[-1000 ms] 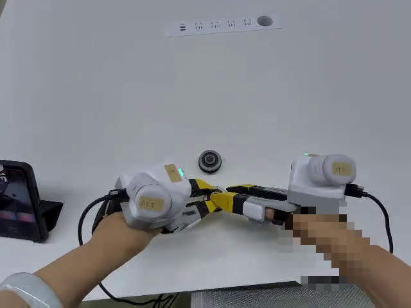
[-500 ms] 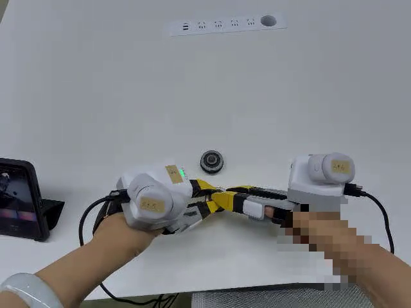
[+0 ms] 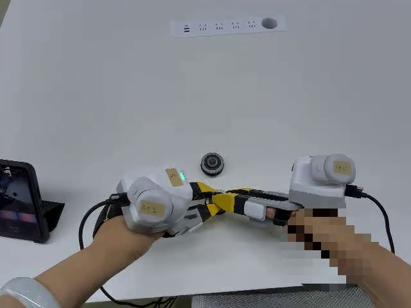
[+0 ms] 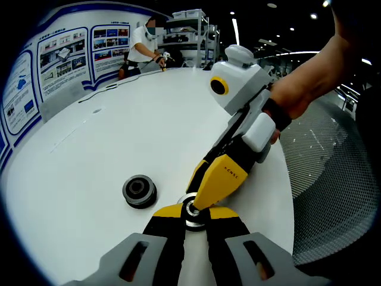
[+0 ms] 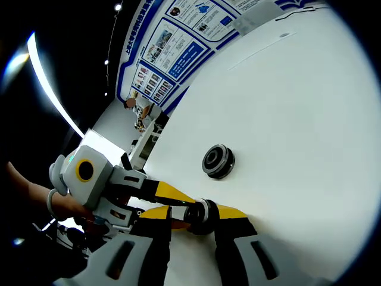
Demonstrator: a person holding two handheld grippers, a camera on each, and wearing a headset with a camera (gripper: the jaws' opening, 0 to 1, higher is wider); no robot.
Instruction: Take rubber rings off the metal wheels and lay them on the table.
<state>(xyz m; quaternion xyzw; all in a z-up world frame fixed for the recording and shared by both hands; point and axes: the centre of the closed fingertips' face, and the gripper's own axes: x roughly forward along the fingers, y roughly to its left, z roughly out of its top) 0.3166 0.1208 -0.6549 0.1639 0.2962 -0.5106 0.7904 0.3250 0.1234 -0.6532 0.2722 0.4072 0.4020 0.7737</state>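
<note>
A small metal wheel with a black rubber ring (image 4: 191,211) is held above the table between both grippers, whose yellow tips meet low in the head view. My left gripper (image 3: 214,201) comes in from the left and is shut on this wheel (image 5: 201,215). My right gripper (image 3: 228,195) comes in from the right and is shut on the same wheel, its jaws flanking it in the right gripper view. I cannot tell whether the ring has come off the hub. A second wheel (image 3: 211,163), ring on, lies flat on the white table (image 3: 205,96) just beyond the tips.
A white power strip (image 3: 228,25) lies at the table's far edge. A dark phone on a stand (image 3: 16,200) sits at the left. Black cables (image 3: 90,221) trail from both grippers toward the near edge.
Both grippers stay together on the held wheel, with hardly any shift. The wheel on the table has not moved.
</note>
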